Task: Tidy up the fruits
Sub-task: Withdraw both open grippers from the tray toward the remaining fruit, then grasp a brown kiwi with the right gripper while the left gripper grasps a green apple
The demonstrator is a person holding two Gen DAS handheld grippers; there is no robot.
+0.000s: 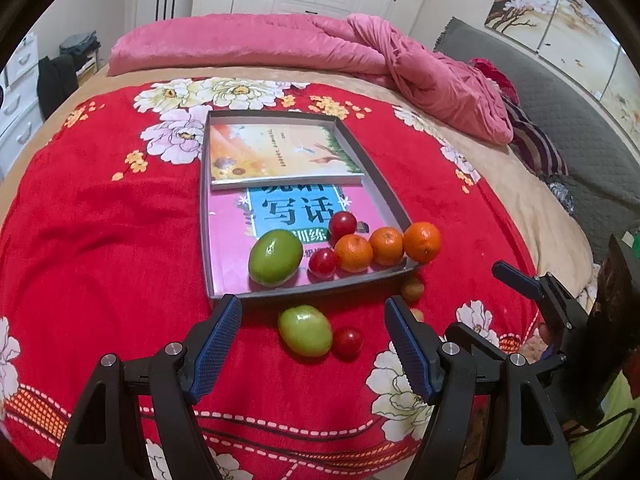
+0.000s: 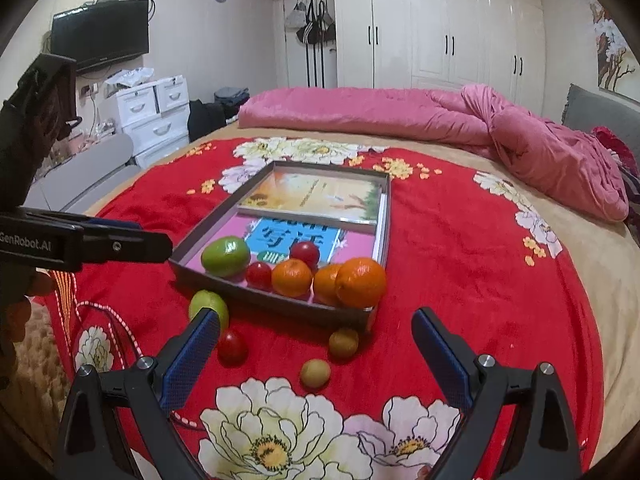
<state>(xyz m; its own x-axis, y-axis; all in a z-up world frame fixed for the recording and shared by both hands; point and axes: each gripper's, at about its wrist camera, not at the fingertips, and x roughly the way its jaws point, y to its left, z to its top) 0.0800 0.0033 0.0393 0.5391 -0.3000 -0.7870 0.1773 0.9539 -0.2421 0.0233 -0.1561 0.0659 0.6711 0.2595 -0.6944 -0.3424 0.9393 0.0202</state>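
Hidden or unclear: in the left wrist view, the two small yellow-brown fruits lie partly behind the right-hand finger of the left gripper [image 1: 314, 330], and the pink book's [image 1: 228, 236] title is cut off by the book lying on top of it. In the right wrist view, the loose green fruit [image 2: 208, 307] is half covered by a blue finger pad [image 2: 191, 360].

Container: a shallow gray tray [image 1: 205, 200] sits on the red flowered blanket [image 1: 100, 220]. It holds two books, the sunflower-cover book [image 1: 280, 152] overlapping the pink one. At its near end are a green fruit [image 1: 275, 257], two small red fruits [image 1: 342, 224] [image 1: 322, 263] and three oranges [image 1: 353, 253] [image 1: 386, 245] [image 1: 422, 241] (the rightmost at the corner).

Outside the tray, on the blanket just beside its near wall: the loose green fruit touching a red fruit [image 1: 348, 343], and the two yellow-brown fruits [image 2: 343, 343] [image 2: 315, 374].

Grippers: the left gripper's fingers stand well apart, holding nothing. The right gripper [image 2: 316, 360] is likewise wide apart and empty.
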